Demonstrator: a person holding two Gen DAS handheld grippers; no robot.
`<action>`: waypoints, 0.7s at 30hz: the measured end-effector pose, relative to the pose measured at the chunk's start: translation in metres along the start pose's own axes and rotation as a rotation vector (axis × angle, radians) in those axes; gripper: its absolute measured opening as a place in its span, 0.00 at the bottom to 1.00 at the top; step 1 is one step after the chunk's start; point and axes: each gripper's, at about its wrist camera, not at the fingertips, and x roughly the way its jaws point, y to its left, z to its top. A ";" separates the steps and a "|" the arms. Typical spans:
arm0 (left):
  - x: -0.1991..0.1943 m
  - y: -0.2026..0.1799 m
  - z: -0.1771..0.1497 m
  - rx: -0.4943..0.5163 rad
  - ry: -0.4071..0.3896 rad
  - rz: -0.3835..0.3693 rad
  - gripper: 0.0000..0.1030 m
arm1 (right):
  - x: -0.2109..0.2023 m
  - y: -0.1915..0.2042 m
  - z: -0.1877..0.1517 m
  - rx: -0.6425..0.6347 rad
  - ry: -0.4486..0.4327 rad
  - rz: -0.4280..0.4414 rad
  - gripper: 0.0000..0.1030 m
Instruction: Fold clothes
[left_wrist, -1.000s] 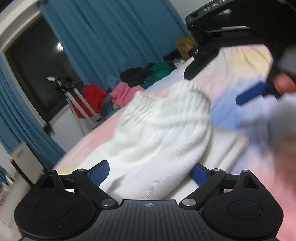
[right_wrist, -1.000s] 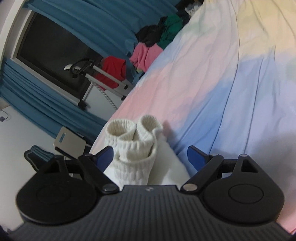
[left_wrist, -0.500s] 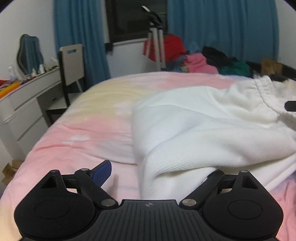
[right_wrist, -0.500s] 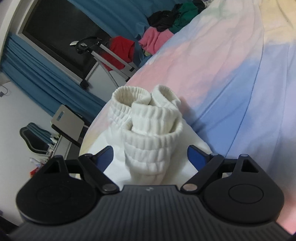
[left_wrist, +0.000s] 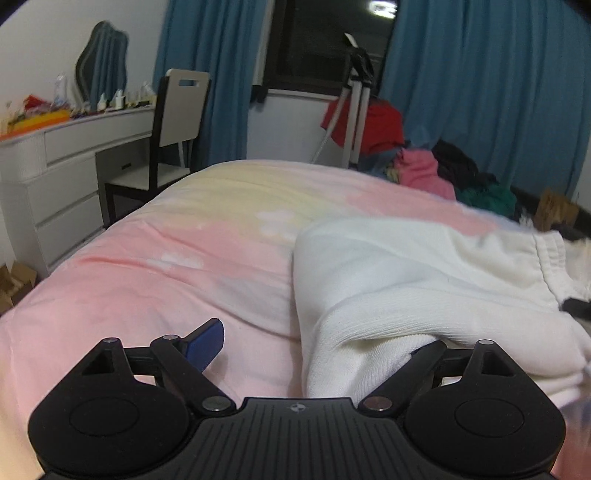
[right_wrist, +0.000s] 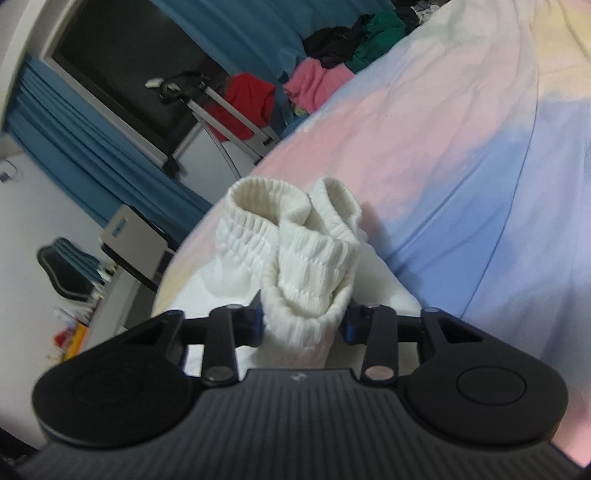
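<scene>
Garment (left_wrist: 424, 280): white knit, lying on the bed (left_wrist: 184, 258) toward the window-side half, long axis running from its ribbed cuffs (right_wrist: 295, 240) across to the plain folded edge.

Right gripper (right_wrist: 303, 321): jaws closing, the bunched cuffs between them and both pads already pressing the knit. Beyond the fingers the cuffs stand up in two loops; past those, bare bed.

Left gripper (left_wrist: 317, 343): fingers wide apart. The right-hand finger is tucked under the garment's near fold; the left finger (left_wrist: 205, 341) hangs over bare bed. Nothing clamped. The cloth lies to the right of the gap, not centred in it.

Judgement: the right hand is nearer a hold. The left needs to shift toward the garment before closing, otherwise it catches only one layer of the fold.
</scene>
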 end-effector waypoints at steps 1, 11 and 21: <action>-0.002 0.004 0.002 -0.025 -0.004 -0.005 0.87 | -0.004 0.002 0.000 0.005 -0.015 0.022 0.37; -0.032 0.023 0.017 -0.075 -0.071 -0.008 0.84 | -0.031 0.025 -0.004 -0.043 -0.064 0.156 0.36; 0.005 0.033 -0.015 -0.088 0.131 0.029 0.94 | -0.004 0.002 -0.020 0.000 0.084 -0.046 0.37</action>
